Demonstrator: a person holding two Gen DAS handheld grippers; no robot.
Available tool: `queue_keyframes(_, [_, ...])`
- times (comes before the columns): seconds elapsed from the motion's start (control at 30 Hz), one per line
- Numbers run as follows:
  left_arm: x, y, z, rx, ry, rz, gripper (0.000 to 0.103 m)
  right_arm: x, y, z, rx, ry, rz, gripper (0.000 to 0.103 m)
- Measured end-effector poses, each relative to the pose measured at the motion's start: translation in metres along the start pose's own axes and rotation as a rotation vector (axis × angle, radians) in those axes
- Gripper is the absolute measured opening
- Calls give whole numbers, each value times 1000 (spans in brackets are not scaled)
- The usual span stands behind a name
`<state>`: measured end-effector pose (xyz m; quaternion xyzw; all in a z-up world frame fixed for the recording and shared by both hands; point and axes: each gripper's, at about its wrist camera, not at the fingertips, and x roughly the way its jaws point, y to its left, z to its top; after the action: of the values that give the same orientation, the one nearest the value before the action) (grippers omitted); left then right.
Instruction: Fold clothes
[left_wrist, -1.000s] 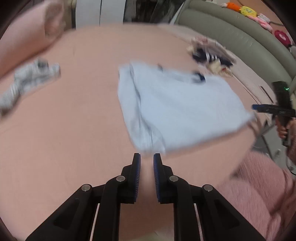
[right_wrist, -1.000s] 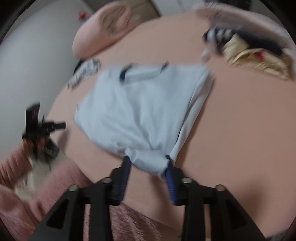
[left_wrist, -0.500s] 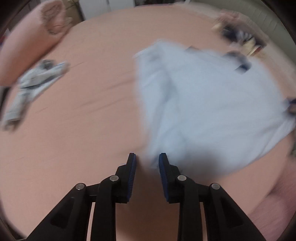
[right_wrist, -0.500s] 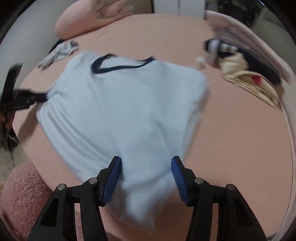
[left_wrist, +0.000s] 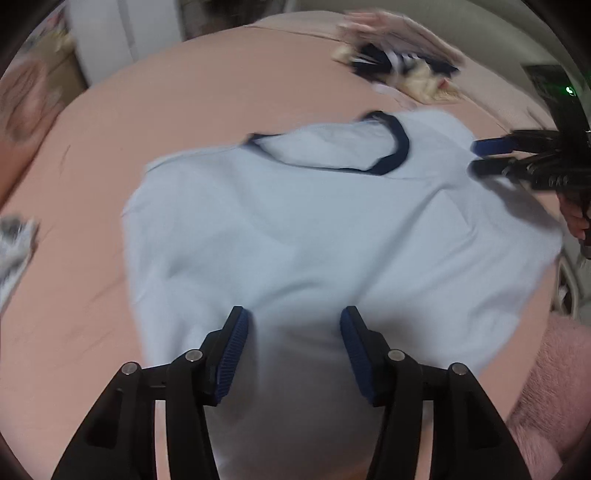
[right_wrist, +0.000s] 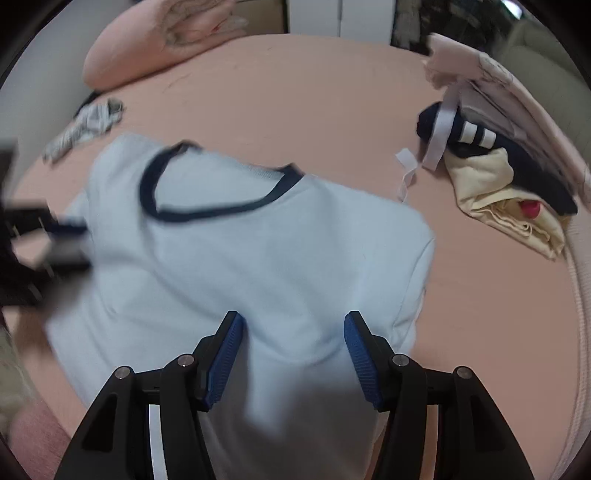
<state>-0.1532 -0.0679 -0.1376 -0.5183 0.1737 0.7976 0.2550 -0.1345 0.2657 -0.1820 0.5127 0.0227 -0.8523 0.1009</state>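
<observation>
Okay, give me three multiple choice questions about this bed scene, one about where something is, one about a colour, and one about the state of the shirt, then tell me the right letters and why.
1. Where does the pile of unfolded clothes lie, seen from the right wrist camera?
A. On top of the shirt
B. On the bed, right of the shirt
C. On the pink pillow

2. What colour is the trim of the light blue shirt's collar?
A. Red
B. Yellow
C. Dark navy

3. How does the shirt lie?
A. Spread out on the bed sheet, collar away from the camera
B. Rolled into a ball
C. Hanging off a hanger

Answers: B, the pile sits apart at the right edge; C, a dark navy band rims the neck opening; A, the fabric is spread over the sheet.
</observation>
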Motion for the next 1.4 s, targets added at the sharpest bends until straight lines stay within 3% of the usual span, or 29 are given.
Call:
queue_keyframes(0.07, [-13, 21, -9, -25, 12, 54, 56, -24, -12, 4, 27, -53, 20, 57])
queue_keyframes(0.13, [-26, 27, -4, -29, -38, 35, 55, -39, -24, 4, 27, -69, 26, 57])
queue_keyframes(0.2, [-33, 18, 16, 5, -122, 24, 55, -33, -29, 9, 13, -44, -33, 57])
queue_keyframes(0.27, [-18, 2, 44, 42, -139, -8, 55, -11, -27, 17, 0, -21, -63, 57])
queue_keyframes(0.4, [42, 7, 67, 99, 15, 36, 57, 44, -27, 33, 51, 83, -94, 57])
queue_keyframes(0.43, [43, 18, 65, 85, 19, 7, 56, 52, -33, 34, 64, 96, -122, 57])
queue_keyframes(0.5, [31, 44, 59, 37, 27, 60, 56, 53, -52, 35, 110, 88, -136, 60])
queue_keyframes(0.57, [9, 72, 51, -38, -14, 97, 56, 44, -61, 35, 133, 71, -145, 63])
queue_keyframes(0.63, [-8, 84, 54, -112, -91, 60, 56, 32, -64, 34, 137, 36, -162, 63])
queue_keyframes(0.77, [-3, 57, 85, -96, -190, 10, 56, 17, -40, 42, 135, -52, -73, 65])
queue_keyframes(0.87, [40, 50, 98, -111, -80, 82, 56, 40, -21, 47, 108, -16, -63, 65])
queue_keyframes(0.97, [46, 68, 86, -172, -50, 148, 57, 68, -29, 48, 139, 20, -102, 63])
queue_keyframes(1.03, [23, 76, 82, -238, -113, 172, 56, 58, -40, 52, 165, -22, -159, 63])
queue_keyframes(1.1, [-14, 78, 72, -302, -240, 78, 56, 31, -50, 52, 203, -96, -158, 63])
queue_keyframes(1.13, [-26, 75, 66, -307, -264, 28, 56, 15, -53, 49, 217, -128, -129, 63])
queue_keyframes(1.27, [-27, 38, 25, -165, -222, -91, 57, -22, -31, 6, 140, -114, -32, 63])
queue_keyframes(1.33, [-19, 31, 4, -119, -199, -59, 57, -24, -13, -22, 75, -58, 11, 63])
queue_keyframes(1.4, [-14, 33, -20, -118, -169, 31, 57, -12, 0, -58, 22, 8, 1, 63])
